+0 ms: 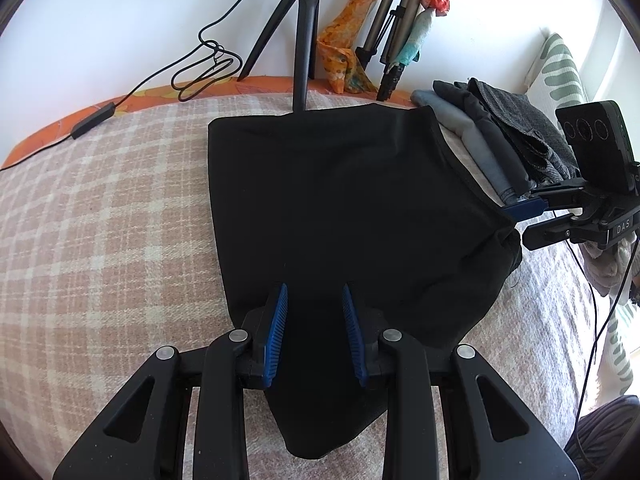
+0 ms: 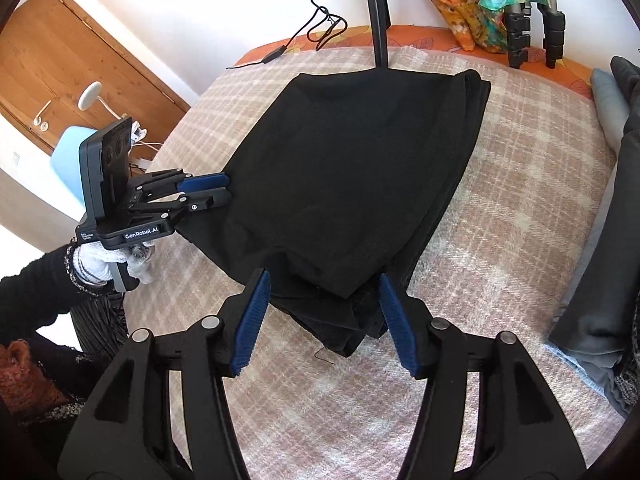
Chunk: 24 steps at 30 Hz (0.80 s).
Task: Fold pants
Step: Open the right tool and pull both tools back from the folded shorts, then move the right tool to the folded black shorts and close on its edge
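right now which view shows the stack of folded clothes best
The left wrist view: the stack of folded clothes shows several grey and dark layers beside the black pants. The right wrist view catches only its edge.

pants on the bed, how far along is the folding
The black pants already lie doubled in layers on the plaid blanket. Both grippers sit open at opposite edges: the left hand-held gripper and the right hand-held gripper each straddle fabric without pinching. At least closing on the cloth looks left, probably another fold, then likely joining the folded stack.
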Available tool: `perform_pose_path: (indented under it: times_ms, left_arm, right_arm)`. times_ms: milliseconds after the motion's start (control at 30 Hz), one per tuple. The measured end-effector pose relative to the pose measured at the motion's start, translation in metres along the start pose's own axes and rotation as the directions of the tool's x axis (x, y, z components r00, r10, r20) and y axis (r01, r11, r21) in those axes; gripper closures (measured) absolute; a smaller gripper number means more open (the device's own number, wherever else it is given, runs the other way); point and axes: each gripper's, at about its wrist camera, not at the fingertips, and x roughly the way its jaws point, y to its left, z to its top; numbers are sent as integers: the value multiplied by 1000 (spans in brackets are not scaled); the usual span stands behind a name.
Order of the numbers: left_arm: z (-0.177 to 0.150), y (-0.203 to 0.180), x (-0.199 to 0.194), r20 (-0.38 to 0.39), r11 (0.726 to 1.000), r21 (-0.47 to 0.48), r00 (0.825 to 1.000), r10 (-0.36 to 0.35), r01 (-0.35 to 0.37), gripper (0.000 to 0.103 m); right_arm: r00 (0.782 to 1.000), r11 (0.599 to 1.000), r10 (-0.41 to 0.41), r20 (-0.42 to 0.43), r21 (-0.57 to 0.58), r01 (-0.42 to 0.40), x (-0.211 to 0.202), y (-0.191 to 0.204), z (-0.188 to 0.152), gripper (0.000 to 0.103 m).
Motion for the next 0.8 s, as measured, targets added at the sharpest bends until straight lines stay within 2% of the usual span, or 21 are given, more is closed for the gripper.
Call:
perform_pose_path:
  times_ms: [167,300,433,567,667,733,800]
  left_arm:
    - [0,0,1,-3,1000,-5,1000,13,-13,76]
    - [1,-1,1,-7,1000,-1,1000,19,-19,76]
    - [2,1,-1,-6,1000,1,1000,15,-15,76]
    - [2,5,-11,0,1000,-2,1000,0,0,76]
    - [2,7,-27,20,1000,5,1000,-7,7,76]
    - [5,10,-37,46,1000,-2,999,-23,23,76]
    - [7,8,-42,61,999,12,997,-45,44,76]
  right_arm:
    - [999,999,38,26,-31,-37,11,3,13,44]
    - [995,993,96,-35,-67,-98,19,9,13,44]
    - [985,984,140,-100,-94,-150,7,16,-2,44]
    - [988,992,70,-138,-92,-83,-5,14,-16,44]
    - [994,993,73,-84,-87,-80,-20,20,-18,44]
    - [1000,994,29,3,-101,-29,-32,29,-14,44]
    - [993,996,-52,105,-70,60,-39,33,-6,44]
